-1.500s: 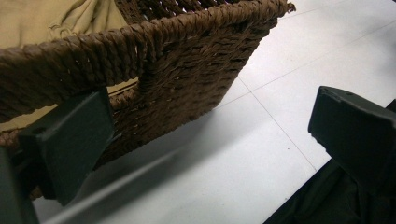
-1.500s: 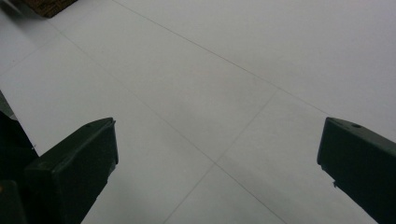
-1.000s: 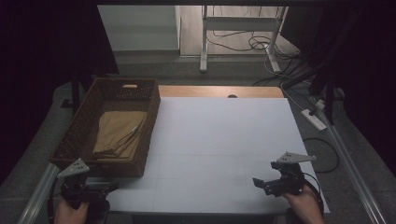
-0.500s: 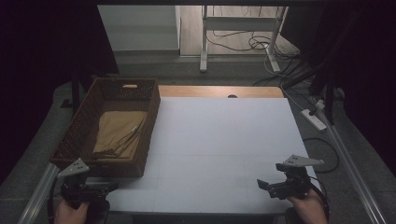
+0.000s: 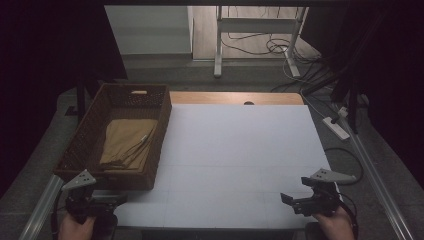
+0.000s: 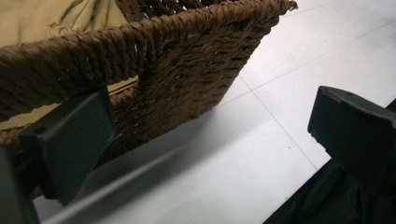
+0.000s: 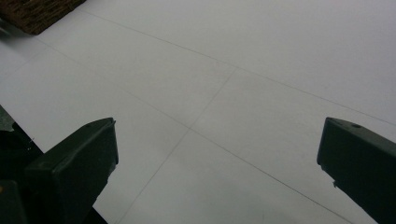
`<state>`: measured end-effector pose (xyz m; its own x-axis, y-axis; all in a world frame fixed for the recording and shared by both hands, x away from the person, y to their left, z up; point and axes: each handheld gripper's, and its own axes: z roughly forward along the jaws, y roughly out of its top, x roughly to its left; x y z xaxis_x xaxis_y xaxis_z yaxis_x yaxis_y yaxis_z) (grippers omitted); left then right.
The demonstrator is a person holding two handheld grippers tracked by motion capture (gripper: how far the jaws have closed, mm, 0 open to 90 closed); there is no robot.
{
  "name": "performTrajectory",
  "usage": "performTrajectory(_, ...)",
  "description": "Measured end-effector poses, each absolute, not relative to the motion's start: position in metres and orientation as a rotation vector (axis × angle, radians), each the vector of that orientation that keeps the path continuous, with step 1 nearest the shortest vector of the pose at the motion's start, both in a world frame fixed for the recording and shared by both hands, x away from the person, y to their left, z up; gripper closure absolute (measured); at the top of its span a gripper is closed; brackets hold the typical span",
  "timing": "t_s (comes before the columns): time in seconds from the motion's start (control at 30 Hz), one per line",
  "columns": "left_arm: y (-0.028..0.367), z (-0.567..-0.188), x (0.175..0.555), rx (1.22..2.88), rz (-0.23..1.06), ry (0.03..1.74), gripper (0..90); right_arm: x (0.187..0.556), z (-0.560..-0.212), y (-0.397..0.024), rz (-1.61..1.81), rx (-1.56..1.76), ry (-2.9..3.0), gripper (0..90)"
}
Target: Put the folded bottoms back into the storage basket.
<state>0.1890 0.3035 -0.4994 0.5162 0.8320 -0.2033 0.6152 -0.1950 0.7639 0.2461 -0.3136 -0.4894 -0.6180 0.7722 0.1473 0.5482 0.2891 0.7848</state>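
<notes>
At the table's near left corner the left gripper [image 5: 117, 199] hovers with its jaws spread wide and nothing between them, just in front of the near wall of the woven basket [image 5: 107, 178], which stands on the left edge of the white table [image 5: 240, 150] and holds a folded tan cloth [image 5: 127, 142]. Well apart, at the near right corner, the right gripper [image 5: 290, 200] is likewise spread and empty above bare tabletop, pointing left toward the basket. No brand, label or writing can be read anywhere

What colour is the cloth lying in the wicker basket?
Tan, a yellowish khaki. The folded cloth shows best in the high view, inside the dark brown wicker basket.
</notes>
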Motion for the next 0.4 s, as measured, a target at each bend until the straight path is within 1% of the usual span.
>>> performTrajectory(0.4, 0.3045, -0.4995, 0.1897, 1.9, 0.31, 1.189, 1.0, 0.241, -0.4888, -0.3154, 1.207, 1.205, 2.284, 0.0)
